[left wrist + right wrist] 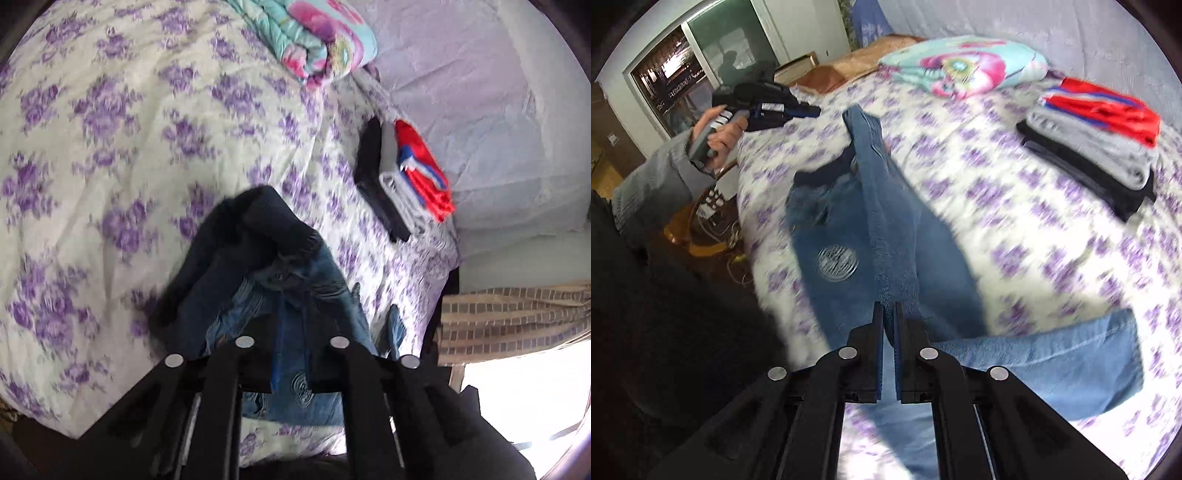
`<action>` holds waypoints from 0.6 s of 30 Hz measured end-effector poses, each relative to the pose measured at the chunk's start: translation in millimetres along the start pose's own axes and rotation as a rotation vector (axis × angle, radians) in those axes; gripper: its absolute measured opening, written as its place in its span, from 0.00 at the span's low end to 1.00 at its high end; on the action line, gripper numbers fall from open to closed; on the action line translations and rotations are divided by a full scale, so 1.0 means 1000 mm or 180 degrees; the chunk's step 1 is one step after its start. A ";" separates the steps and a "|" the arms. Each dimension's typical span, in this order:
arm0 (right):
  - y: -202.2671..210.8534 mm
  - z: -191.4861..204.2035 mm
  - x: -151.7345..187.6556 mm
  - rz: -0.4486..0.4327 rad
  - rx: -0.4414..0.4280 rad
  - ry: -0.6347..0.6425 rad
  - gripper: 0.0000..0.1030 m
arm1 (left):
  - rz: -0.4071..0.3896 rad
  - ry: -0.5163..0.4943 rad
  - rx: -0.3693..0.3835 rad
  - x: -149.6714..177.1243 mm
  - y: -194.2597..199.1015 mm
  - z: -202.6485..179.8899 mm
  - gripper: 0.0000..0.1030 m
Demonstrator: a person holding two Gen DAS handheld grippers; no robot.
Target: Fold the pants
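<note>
The right gripper [888,314] has its fingers pressed together on a fold of the jeans [886,229], which rise taut from the bed [1015,236] toward the left gripper [783,110], held in a hand [720,134]. In the left wrist view that gripper's [291,354] fingers appear to pinch bunched denim [258,266], though blur and shadow hide the tips. A pant leg [1071,369] lies flat on the floral sheet. Farther off sit stacked folded clothes [1100,147] and a folded pink-and-teal blanket [964,66].
</note>
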State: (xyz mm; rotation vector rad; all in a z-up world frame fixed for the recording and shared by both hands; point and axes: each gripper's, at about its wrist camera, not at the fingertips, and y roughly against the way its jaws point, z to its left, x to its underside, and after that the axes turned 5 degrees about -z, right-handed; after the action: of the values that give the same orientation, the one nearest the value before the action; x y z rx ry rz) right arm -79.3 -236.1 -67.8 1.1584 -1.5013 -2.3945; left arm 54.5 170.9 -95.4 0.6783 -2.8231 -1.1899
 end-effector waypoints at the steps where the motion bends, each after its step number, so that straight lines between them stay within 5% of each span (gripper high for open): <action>1: -0.005 0.004 0.006 0.0027 0.0008 -0.0036 0.05 | 0.0067 0.0021 -0.0034 0.007 -0.008 0.002 0.29; 3: -0.013 0.012 0.014 0.0051 0.0052 -0.0066 0.05 | 0.0093 0.0134 -0.0097 0.013 -0.024 0.007 0.52; 7: -0.017 0.023 0.022 0.0049 0.0144 -0.0065 0.05 | -0.0012 0.0179 -0.0229 0.010 -0.043 0.012 0.51; 12: -0.006 0.024 0.023 -0.0035 0.0243 -0.0045 0.00 | -0.0197 0.0530 -0.0104 0.008 -0.032 0.030 0.24; 16: 0.005 0.015 0.023 -0.0070 0.0270 -0.0136 0.00 | -0.0150 0.0402 -0.0312 0.011 -0.030 0.028 0.24; 18: 0.000 0.014 0.026 -0.0008 0.0241 -0.0137 0.00 | -0.0171 0.0511 -0.0371 0.016 -0.032 0.036 0.38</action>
State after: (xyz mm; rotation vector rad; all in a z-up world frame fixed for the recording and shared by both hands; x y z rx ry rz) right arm -106.6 -236.8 -78.6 1.1306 -1.6178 -2.3987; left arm 46.3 169.3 -145.5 0.8077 -2.5987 -1.2360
